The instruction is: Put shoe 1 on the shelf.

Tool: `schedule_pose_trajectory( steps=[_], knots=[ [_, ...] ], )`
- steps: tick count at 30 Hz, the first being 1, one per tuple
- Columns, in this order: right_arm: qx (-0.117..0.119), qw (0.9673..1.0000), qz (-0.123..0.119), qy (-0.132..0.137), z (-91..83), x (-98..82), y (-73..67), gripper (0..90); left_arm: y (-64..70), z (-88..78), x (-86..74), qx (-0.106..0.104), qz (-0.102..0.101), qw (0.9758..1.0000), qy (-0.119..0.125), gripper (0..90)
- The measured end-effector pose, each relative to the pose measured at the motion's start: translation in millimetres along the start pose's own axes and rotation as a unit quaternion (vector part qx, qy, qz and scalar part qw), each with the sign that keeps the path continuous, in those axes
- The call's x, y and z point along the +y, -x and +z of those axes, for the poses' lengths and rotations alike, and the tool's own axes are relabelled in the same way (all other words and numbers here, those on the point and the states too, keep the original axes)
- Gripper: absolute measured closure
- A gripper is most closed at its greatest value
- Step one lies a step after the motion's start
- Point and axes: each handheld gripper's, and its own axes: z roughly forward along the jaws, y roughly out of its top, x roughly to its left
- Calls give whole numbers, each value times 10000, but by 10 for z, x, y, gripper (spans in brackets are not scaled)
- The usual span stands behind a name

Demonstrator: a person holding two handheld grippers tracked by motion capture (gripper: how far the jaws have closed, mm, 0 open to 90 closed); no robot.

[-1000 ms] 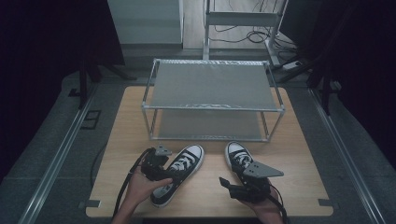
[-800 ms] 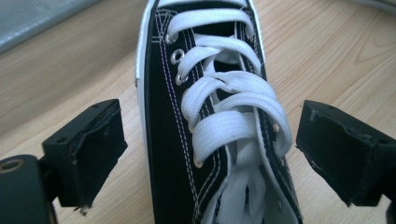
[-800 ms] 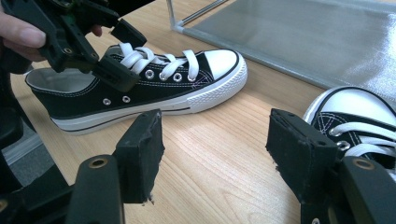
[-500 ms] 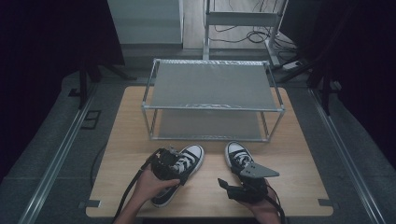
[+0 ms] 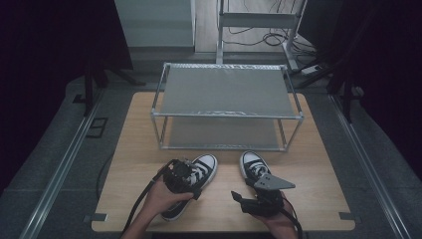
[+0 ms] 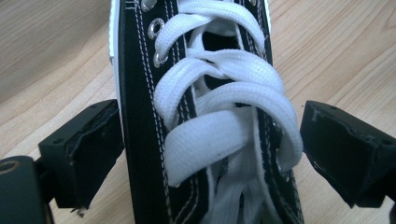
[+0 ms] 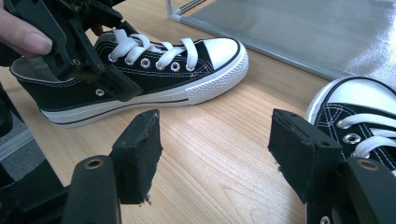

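Two black high-top sneakers with white laces and toe caps stand on the wooden table. My left gripper (image 5: pixel 181 177) is lowered over the left sneaker (image 5: pixel 205 164). In the left gripper view its jaws straddle the laced upper (image 6: pixel 210 93), just opened wide, with the pads beside the sneaker and not pressing on it. My right gripper (image 5: pixel 240 196) hovers low and open over bare wood between the left sneaker (image 7: pixel 163 74) and the right sneaker (image 7: pixel 359 112), with nothing between its pads. The right sneaker (image 5: pixel 253 164) lies just beyond the right gripper.
A two-shelf metal rack (image 5: pixel 226 92) stands at the back of the table (image 5: pixel 134 149), its lower shelf (image 7: pixel 303 28) close behind the sneakers. Bare wood lies left of the rack and right of the right sneaker. Cables trail from both grippers toward the front edge.
My left gripper has shifted a little right, from the left sneaker's side to over its laces. The right gripper and both sneakers have stayed put.
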Motion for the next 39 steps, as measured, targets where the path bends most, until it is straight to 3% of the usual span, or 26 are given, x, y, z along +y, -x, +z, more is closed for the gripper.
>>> schedule_pose_trajectory(
  steps=[12, 21, 30, 39],
  knots=[
    [6, 10000, -41, -56, 26, -14, -20, 334, -51, 97, 45, 118, -138, 9989, -435, 70],
    [-18, 10000, -39, -79, 43, -23, -18, 332, -78, 151, 72, -22, -267, 9973, -677, 100],
    [-33, 9999, -29, -94, 43, -29, -4, 332, -94, 144, 72, -61, -267, 9974, -662, 123],
    [-45, 10000, -13, -86, 12, -38, 22, 334, -115, 113, 65, -214, -77, 9984, -509, 141]
  ],
)
